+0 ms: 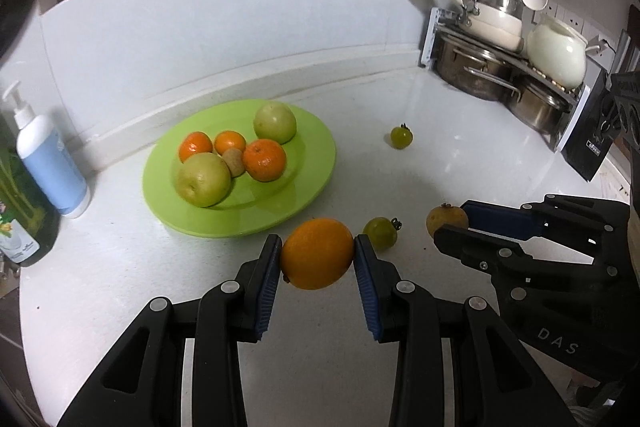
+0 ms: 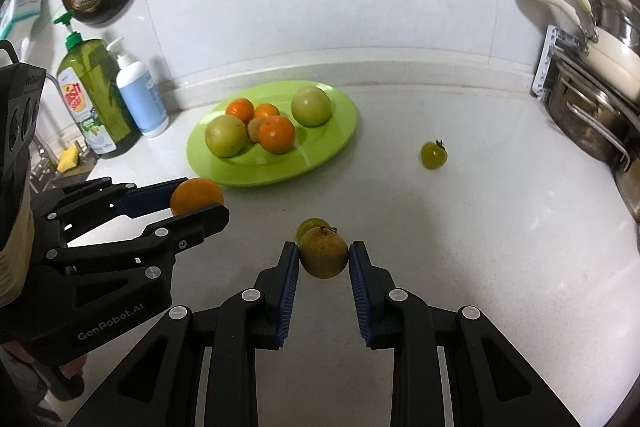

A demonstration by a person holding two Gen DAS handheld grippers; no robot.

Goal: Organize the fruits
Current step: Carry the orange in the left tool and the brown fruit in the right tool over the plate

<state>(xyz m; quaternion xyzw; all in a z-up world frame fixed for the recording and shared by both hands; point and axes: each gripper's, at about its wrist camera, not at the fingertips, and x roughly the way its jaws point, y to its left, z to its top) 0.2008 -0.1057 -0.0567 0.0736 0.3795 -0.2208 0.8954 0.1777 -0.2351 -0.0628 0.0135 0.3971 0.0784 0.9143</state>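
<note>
My left gripper is shut on an orange, held just in front of the green plate; it also shows in the right wrist view. The plate holds two green apples, three small oranges and a brown kiwi. My right gripper is shut on a yellow-brown round fruit, also seen from the left wrist. One green tomato lies between the grippers, another lies farther back on the counter.
A white-blue pump bottle and a green soap bottle stand left of the plate. A rack with steel pots and white cookware fills the back right corner. A black box leans at the right.
</note>
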